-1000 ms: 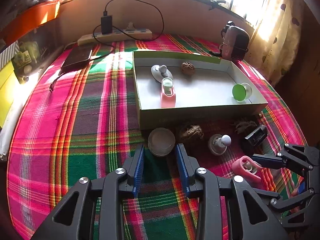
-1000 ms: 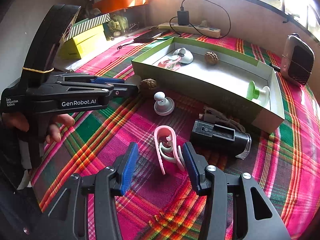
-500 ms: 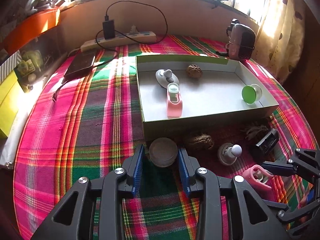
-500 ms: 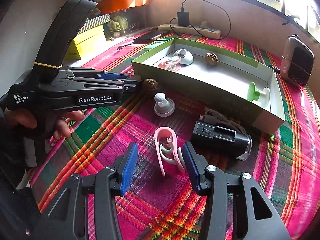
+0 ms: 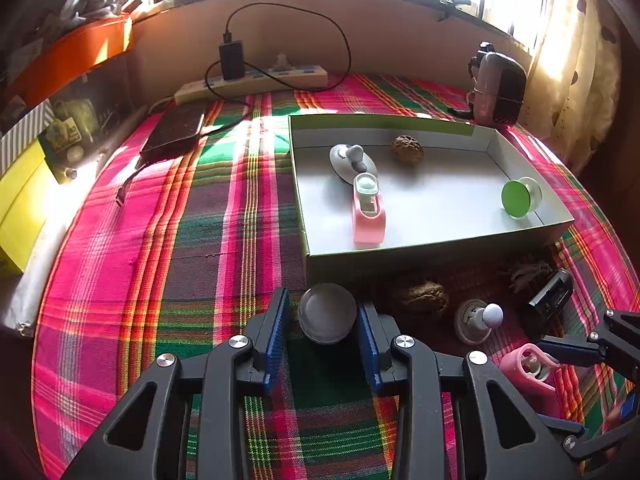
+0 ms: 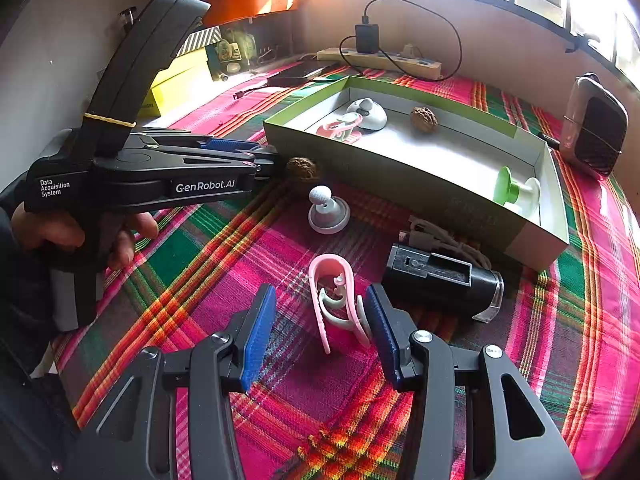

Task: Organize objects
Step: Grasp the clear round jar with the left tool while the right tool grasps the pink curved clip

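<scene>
Left gripper point(image 5: 323, 316) points steeply down, jaws apart, blue pads point(image 5: 276, 340) either side of a gap, not pressing anything. Right gripper point(image 6: 320, 320) also angled down, jaws spread, pads point(image 6: 258, 336) clear of contact. In the right wrist view a hand point(image 6: 72, 236) wraps the left gripper's handle, fingers curled under the black body, dark sleeve at the frame edge.

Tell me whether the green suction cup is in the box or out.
In. The green suction cup lies tipped on its side on the floor of the box, near its right wall.
</scene>
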`<action>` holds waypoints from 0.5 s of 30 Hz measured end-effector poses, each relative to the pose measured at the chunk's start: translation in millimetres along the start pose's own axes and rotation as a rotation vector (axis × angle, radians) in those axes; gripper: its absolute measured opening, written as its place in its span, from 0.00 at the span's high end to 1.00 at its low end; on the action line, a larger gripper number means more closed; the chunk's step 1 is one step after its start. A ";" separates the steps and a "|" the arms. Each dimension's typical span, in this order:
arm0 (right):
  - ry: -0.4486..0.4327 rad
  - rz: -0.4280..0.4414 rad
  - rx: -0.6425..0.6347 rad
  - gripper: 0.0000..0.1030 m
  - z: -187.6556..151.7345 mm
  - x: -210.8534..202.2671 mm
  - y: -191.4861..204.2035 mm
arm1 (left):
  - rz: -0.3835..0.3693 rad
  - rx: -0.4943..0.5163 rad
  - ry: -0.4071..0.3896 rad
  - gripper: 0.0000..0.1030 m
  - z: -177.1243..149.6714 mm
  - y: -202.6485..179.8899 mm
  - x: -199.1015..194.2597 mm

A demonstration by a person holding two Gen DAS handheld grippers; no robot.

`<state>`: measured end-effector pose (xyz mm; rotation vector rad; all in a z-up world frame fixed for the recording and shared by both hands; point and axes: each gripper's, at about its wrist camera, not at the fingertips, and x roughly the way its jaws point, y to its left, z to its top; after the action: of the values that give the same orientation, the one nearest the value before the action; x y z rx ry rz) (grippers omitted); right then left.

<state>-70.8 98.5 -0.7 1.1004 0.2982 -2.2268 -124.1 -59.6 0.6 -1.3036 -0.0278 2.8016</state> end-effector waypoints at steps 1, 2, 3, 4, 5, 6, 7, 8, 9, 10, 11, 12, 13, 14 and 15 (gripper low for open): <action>0.000 0.001 0.001 0.54 0.0 0.0 0.1 | -0.007 -0.008 -0.001 0.70 -0.1 1.6 -0.4; 0.000 0.001 0.000 0.54 0.1 0.0 0.2 | -0.016 -0.017 -0.003 0.70 -0.2 3.5 -0.7; 0.000 0.000 0.000 0.54 0.1 0.1 0.2 | -0.024 -0.026 -0.004 0.70 -0.4 5.6 -1.0; 0.000 0.000 0.000 0.54 0.3 0.2 0.4 | -0.028 -0.032 -0.005 0.70 -0.6 7.2 -1.4; 0.000 0.001 0.000 0.54 0.2 0.0 0.3 | -0.033 -0.034 -0.005 0.70 -0.9 7.7 -1.6; 0.000 0.001 0.000 0.54 0.3 0.0 0.3 | -0.037 -0.037 -0.006 0.72 -1.2 8.3 -1.9; 0.000 0.001 0.000 0.54 0.3 -0.1 0.3 | -0.036 -0.038 -0.006 0.73 -1.4 8.7 -2.1; 0.000 0.000 0.000 0.54 0.4 -0.2 0.4 | -0.036 -0.040 -0.006 0.74 -1.3 9.2 -2.0; 0.000 0.000 0.000 0.54 0.4 -0.3 0.3 | -0.036 -0.044 -0.007 0.75 -1.3 10.0 -2.1; 0.000 0.000 -0.001 0.54 0.5 -0.3 0.3 | -0.040 -0.047 -0.007 0.75 -1.4 10.8 -2.3; 0.000 0.000 -0.001 0.54 0.6 -0.4 0.4 | -0.043 -0.048 -0.008 0.75 -1.4 11.2 -2.6; 0.000 0.000 0.000 0.54 0.7 -0.6 0.5 | -0.043 -0.047 -0.008 0.75 -1.2 11.4 -2.8; 0.000 0.001 0.000 0.54 0.7 -0.6 0.5 | -0.043 -0.049 -0.008 0.75 -1.1 11.6 -2.7; 0.000 0.001 0.000 0.54 0.8 -0.7 0.5 | -0.044 -0.050 -0.009 0.75 -1.2 11.9 -3.0; 0.000 0.001 0.000 0.54 0.8 -0.7 0.6 | -0.044 -0.049 -0.008 0.75 -1.2 11.5 -2.8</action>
<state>-70.6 98.0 0.3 1.1003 0.2973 -2.2262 -121.8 -71.3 1.5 -1.2859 -0.1242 2.7861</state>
